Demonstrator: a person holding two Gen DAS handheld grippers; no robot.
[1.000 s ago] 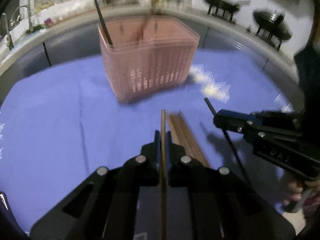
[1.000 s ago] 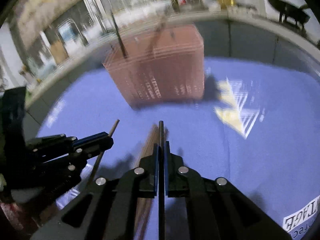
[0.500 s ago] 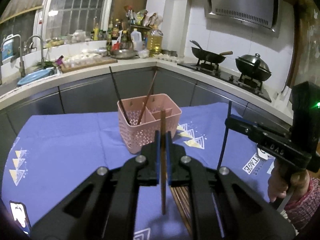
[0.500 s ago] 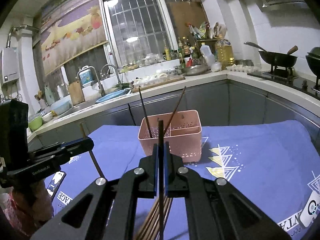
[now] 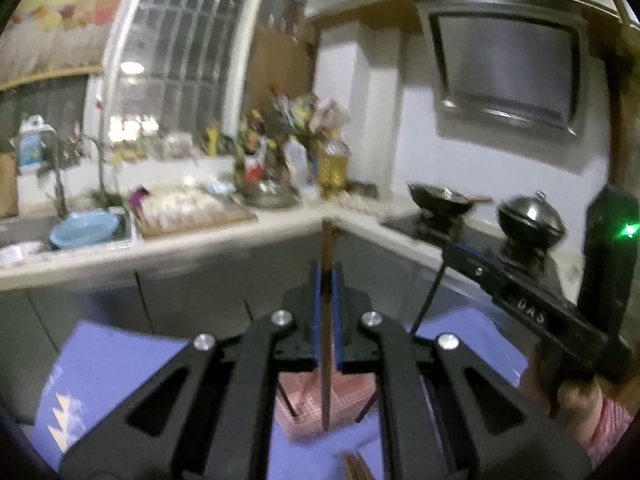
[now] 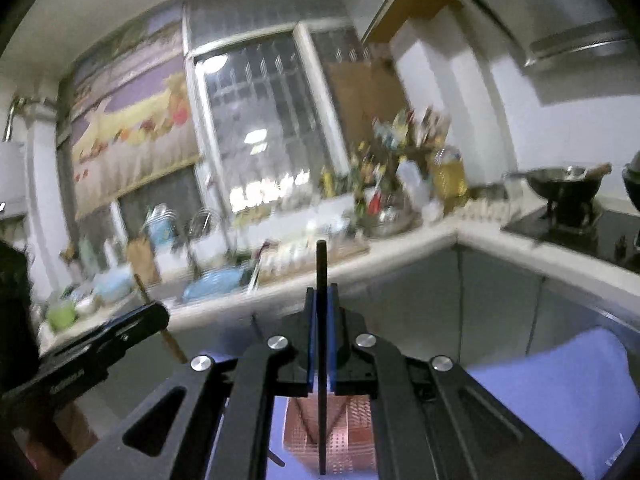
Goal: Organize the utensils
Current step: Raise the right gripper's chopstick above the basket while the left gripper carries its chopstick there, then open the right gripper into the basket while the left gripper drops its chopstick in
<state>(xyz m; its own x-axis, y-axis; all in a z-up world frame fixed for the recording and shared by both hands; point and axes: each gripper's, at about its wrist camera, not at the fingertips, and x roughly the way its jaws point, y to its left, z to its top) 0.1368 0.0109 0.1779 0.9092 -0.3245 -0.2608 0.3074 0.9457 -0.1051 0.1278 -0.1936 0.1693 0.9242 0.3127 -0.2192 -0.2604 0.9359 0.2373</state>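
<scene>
brown chopstick point(image 5: 327, 344) upright in left claw point(image 5: 328, 280), above pink basket point(image 5: 344, 404)

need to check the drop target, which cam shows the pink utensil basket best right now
Neither is good, but the right wrist view is slightly better: the pink basket shows its perforated wall between the gripper arms, behind the black chopstick. The left wrist view shows a blurrier patch, crossed by the brown chopstick.

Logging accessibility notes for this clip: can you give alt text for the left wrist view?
The left hand-held gripper is shut on an upright brown wooden chopstick above a pink perforated plastic utensil basket on a blue tablecloth.
</scene>
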